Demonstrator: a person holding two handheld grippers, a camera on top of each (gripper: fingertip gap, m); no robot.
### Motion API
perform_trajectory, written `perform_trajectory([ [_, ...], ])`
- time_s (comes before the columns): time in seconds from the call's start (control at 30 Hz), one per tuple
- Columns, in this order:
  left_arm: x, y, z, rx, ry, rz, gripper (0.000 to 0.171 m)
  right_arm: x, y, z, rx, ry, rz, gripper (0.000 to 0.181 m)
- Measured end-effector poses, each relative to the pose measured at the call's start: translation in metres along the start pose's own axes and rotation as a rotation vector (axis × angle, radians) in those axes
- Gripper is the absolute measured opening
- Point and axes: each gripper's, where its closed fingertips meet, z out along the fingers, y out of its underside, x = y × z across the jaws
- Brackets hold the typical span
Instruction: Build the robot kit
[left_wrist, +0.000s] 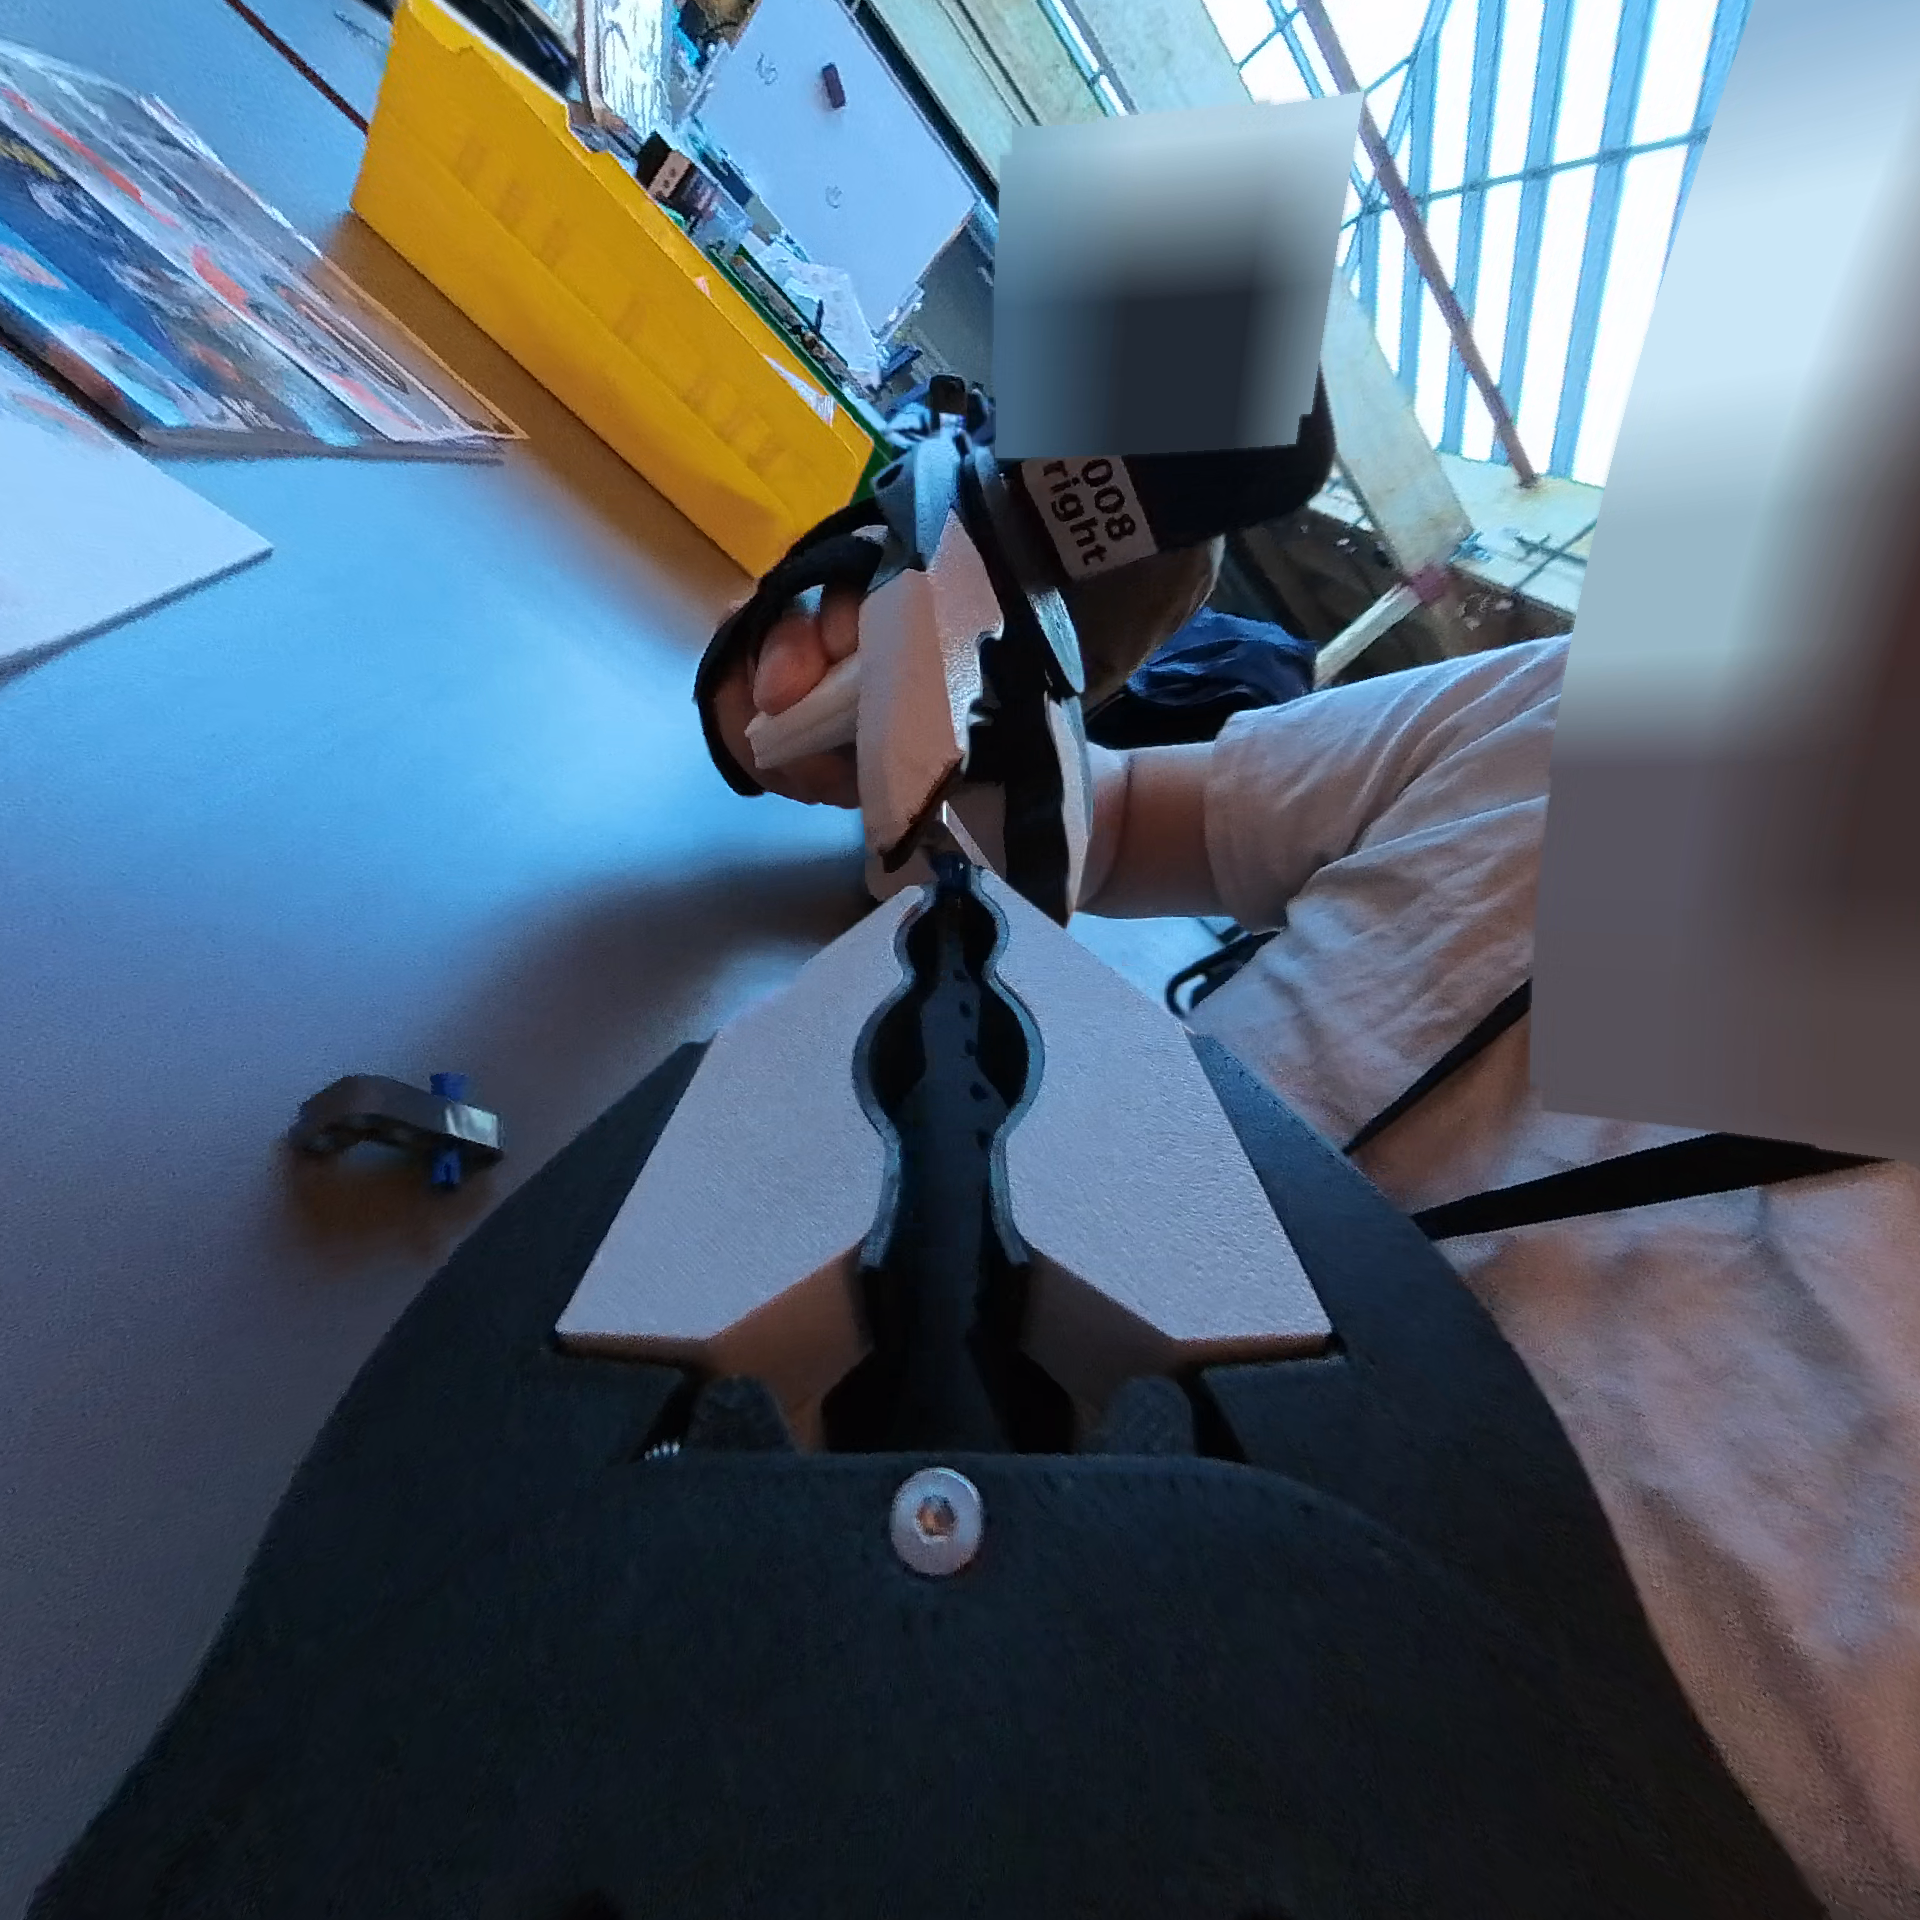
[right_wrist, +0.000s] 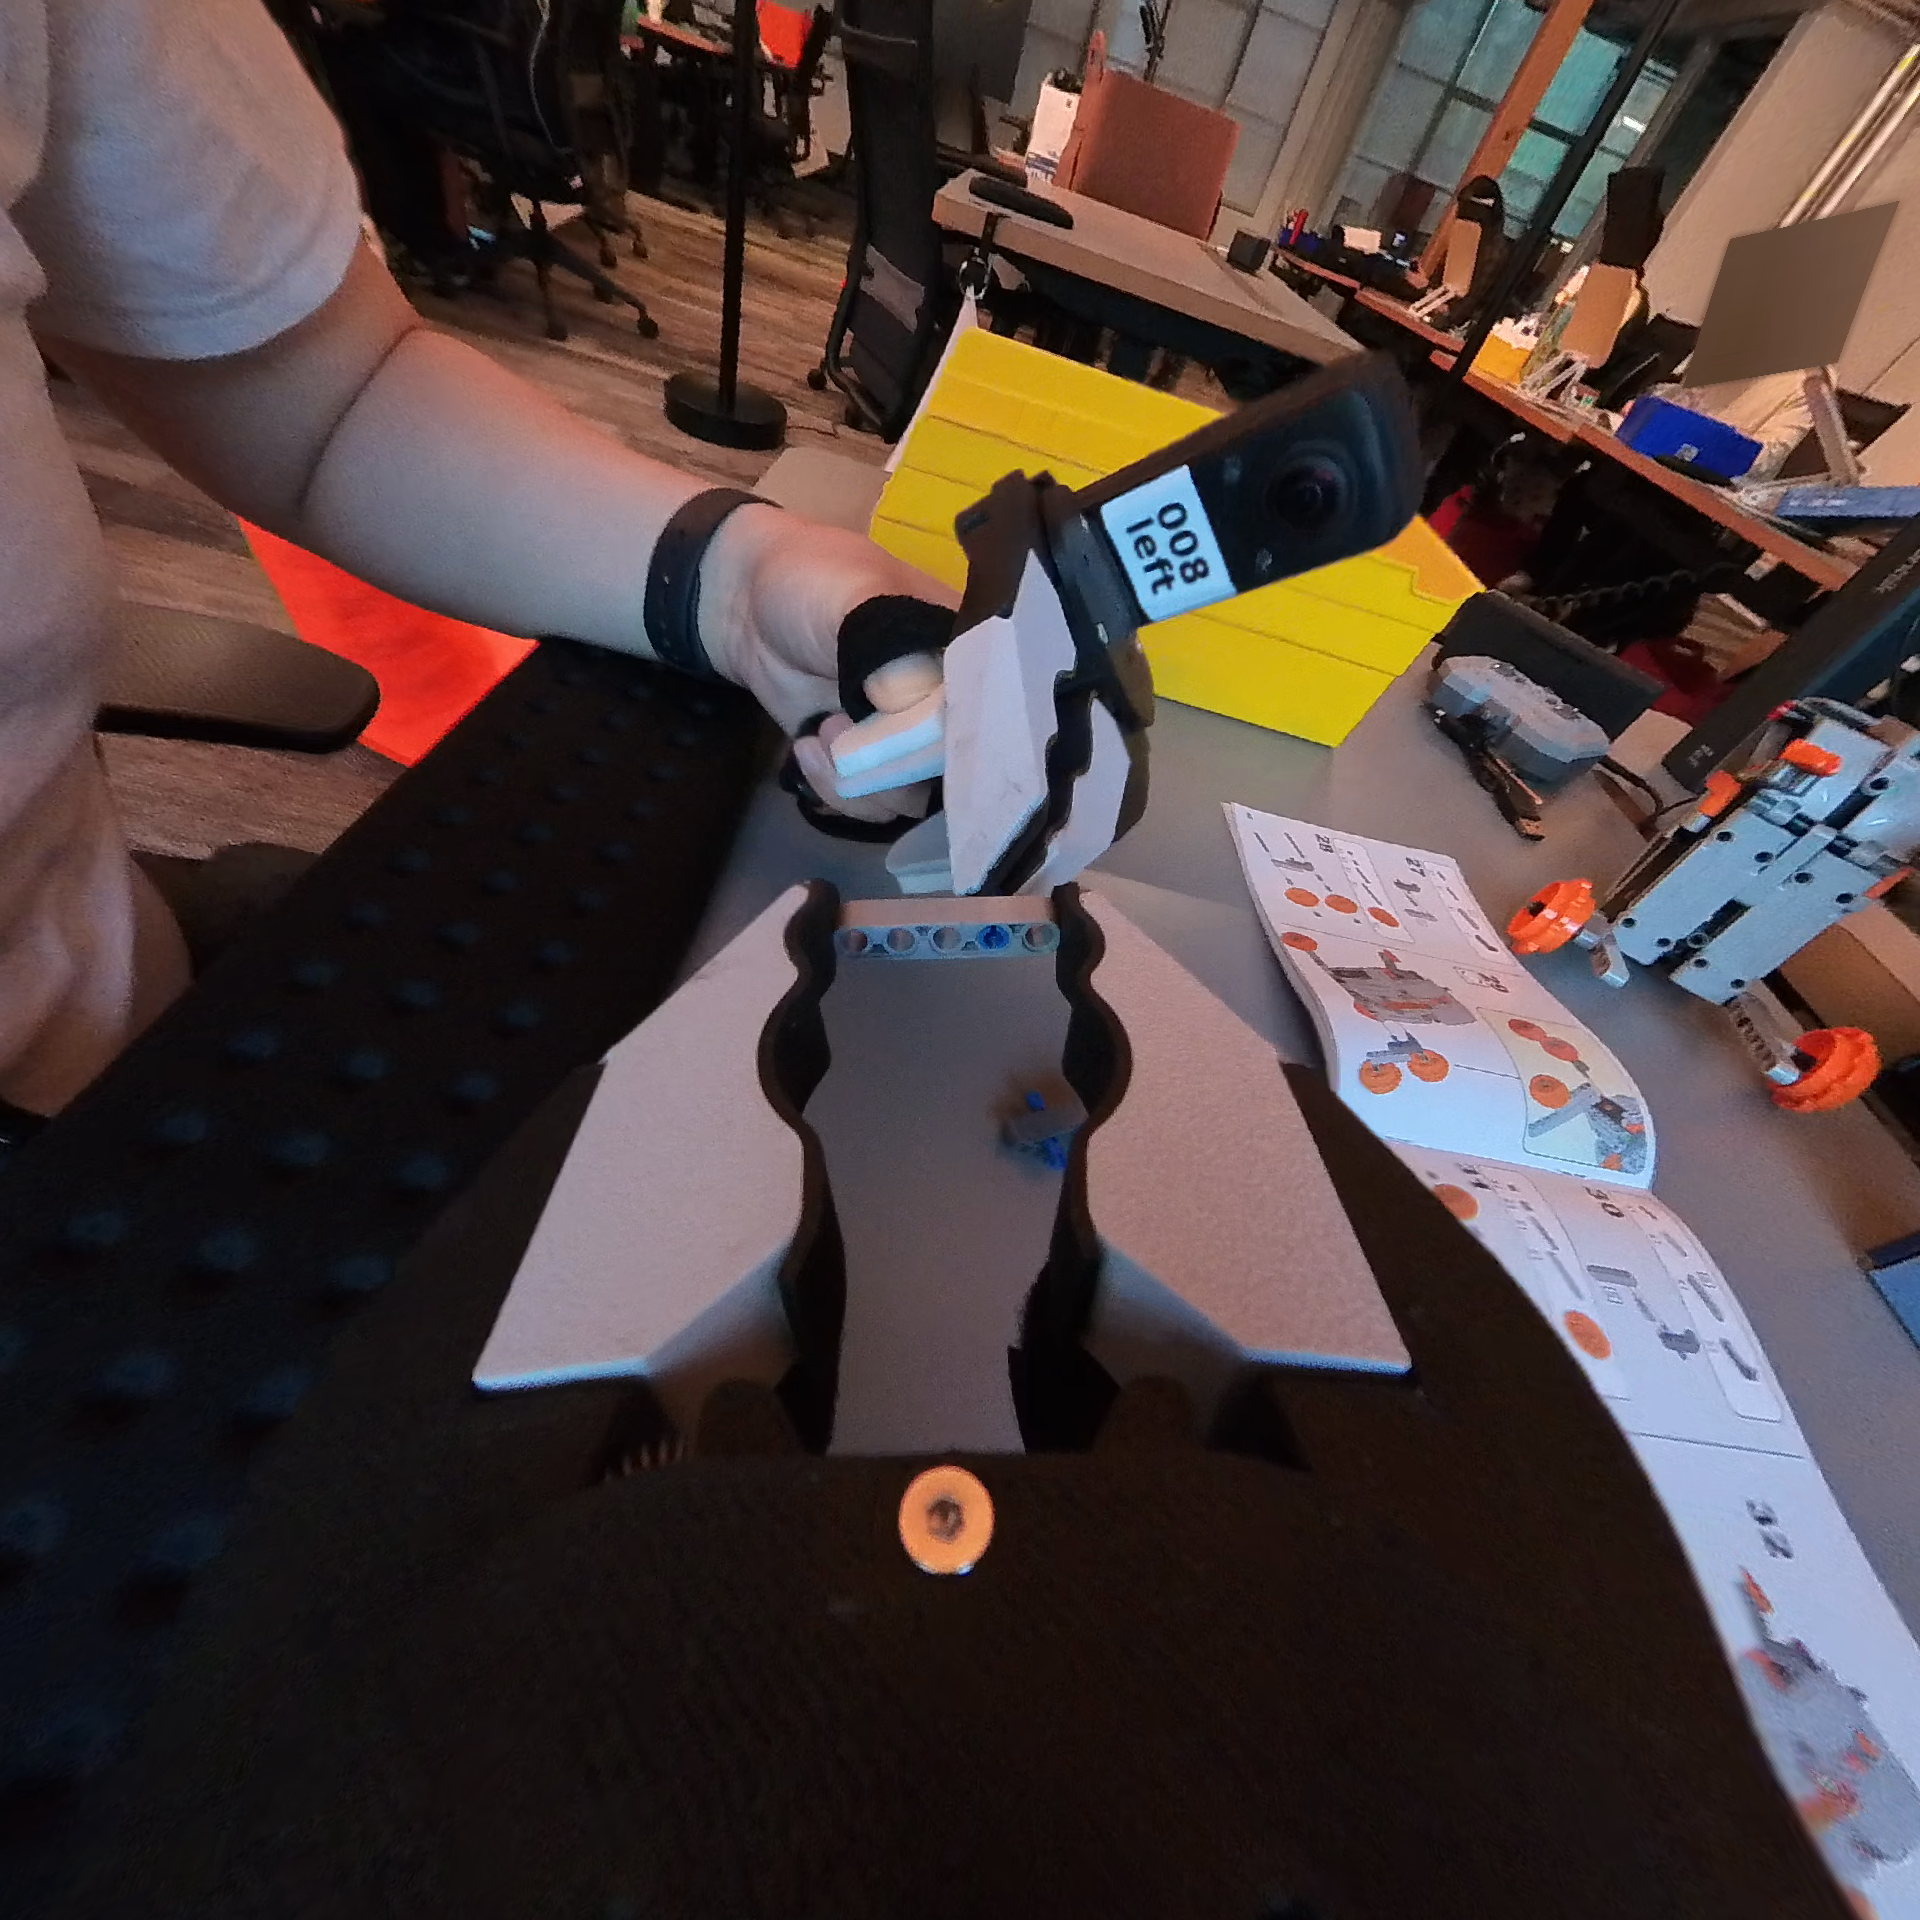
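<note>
My right gripper is shut on a light grey beam with holes, held crosswise between its fingertips above the grey table. A blue pin sits in one hole of the beam. My left gripper is shut, with that blue pin at its tips. In the right wrist view it comes down from above onto the beam. A small grey piece with blue pins lies on the table; it also shows in the right wrist view.
A yellow bin stands at the back of the table. An open instruction booklet and a grey and orange built model lie to the right. A picture box lies at the far left. A person's arm reaches in. The grippers are tip to tip, or close to it.
</note>
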Motion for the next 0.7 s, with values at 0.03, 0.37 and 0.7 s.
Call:
perform_trajectory([
  [0.03, 0.001, 0.0, 0.0, 0.0, -0.009, 0.028, 0.0, 0.0, -0.002, 0.0, 0.013, -0.014, 0.03, 0.042],
  [0.37, 0.005, -0.005, 0.003, 0.012, -0.133, 0.315, 0.001, 0.0, -0.01, -0.008, 0.12, -0.091, 0.216, 0.042],
  [0.7, 0.001, -0.008, 0.003, -0.014, -0.312, 0.592, 0.0, 0.004, -0.006, -0.009, 0.088, -0.068, 0.2, 0.042],
])
